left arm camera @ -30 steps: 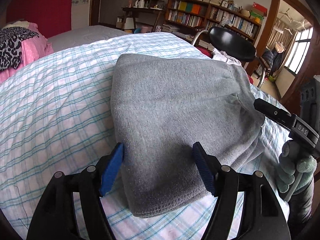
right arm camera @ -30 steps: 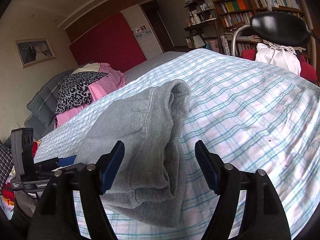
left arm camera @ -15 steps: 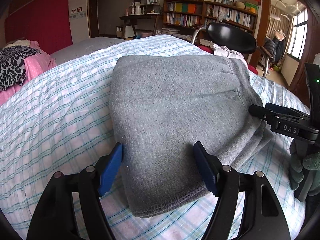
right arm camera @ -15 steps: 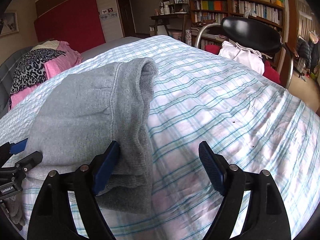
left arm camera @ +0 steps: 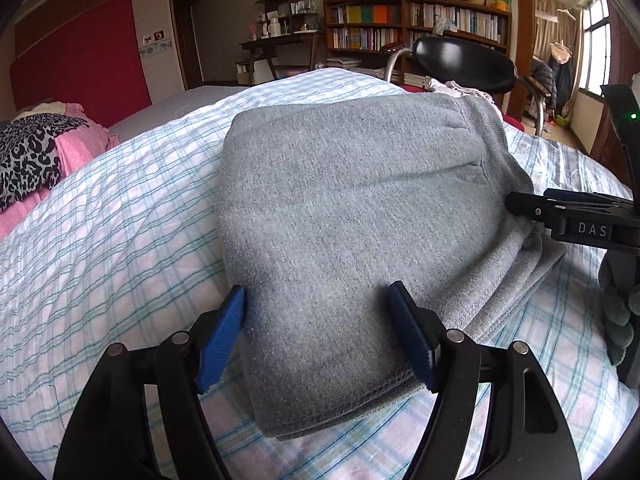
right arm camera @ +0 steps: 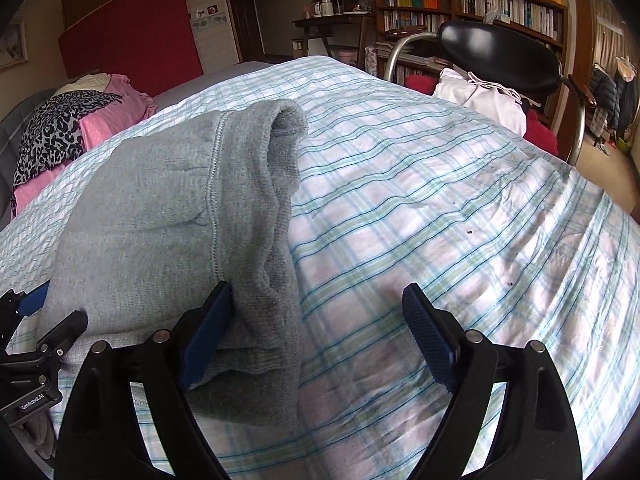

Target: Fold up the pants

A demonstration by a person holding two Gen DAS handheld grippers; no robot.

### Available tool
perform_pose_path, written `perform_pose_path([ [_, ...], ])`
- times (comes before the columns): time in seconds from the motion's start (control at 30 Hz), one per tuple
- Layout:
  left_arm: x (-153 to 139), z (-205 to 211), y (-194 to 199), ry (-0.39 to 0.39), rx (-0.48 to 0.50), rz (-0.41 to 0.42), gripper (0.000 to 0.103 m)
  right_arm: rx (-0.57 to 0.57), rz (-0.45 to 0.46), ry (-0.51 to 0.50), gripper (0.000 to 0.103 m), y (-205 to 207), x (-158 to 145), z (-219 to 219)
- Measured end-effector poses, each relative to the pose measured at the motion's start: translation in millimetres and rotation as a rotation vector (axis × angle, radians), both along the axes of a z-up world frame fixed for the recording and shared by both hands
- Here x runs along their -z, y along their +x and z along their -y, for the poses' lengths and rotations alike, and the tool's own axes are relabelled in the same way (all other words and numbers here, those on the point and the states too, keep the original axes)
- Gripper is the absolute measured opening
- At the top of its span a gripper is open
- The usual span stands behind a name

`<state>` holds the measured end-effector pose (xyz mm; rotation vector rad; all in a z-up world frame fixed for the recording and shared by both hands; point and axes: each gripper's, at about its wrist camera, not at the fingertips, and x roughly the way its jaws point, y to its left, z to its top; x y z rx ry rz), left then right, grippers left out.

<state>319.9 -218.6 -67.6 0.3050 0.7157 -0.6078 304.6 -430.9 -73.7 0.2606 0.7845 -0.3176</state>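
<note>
The grey pants (left arm camera: pixel 360 240) lie folded into a thick, almost square packet on the bed (left arm camera: pixel 100 240), which has a checked cover in white, pink and light blue. In the left wrist view the left gripper (left arm camera: pixel 316 332) stands over the near edge of the packet with its jaws spread; the folded cloth is between the two blue pads (left arm camera: pixel 222 332), and the pads do not seem to press on it. At the right edge of this view the right gripper (left arm camera: pixel 568 216) comes in from the side, next to the waistband end of the pants, and a gloved hand (left arm camera: pixel 618 304) shows below it. In the right wrist view the right gripper (right arm camera: pixel 318 336) is also spread, and its jaws have just been opening wider. Its left pad (right arm camera: pixel 206 336) is against the thick right edge of the pants (right arm camera: pixel 180 220), while the right pad is over bare cover, so nothing is pinched. The left gripper (right arm camera: pixel 36 320) shows at the near left corner of this view. Far behind the bed there is a black chair (right arm camera: pixel 500 56), a bookshelf (right arm camera: pixel 460 4) and a pile of pink and leopard clothes (right arm camera: pixel 72 128).
</note>
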Motion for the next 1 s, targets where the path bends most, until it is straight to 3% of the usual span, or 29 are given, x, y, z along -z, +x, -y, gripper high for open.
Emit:
perform_pose_path([
  [0.17, 1, -3, 1, -0.006, -0.025, 0.0, 0.076, -0.009, 0.034, 0.0, 0.088, -4, -3, -2],
  [0.33, -9, -8, -19, 0.015, -0.074, 0.067, 0.078, 0.012, 0.117, -0.021, 0.089, -27, -16, -11],
  [0.47, -19, -15, -35, 0.019, -0.112, 0.114, 0.087, -0.023, 0.181, 0.036, 0.089, -54, -20, -28],
  [0.6, -28, -20, -50, 0.003, -0.131, 0.153, 0.088, -0.053, 0.221, 0.036, 0.089, -75, -27, -51],
  [0.87, -43, -30, -62, -0.051, -0.215, 0.22, 0.09, 0.052, 0.26, -0.162, 0.089, -97, -37, -84],
  [1.0, -47, -39, -62, -0.104, -0.257, 0.213, 0.092, 0.069, 0.266, -0.178, 0.089, -99, -37, -85],
])
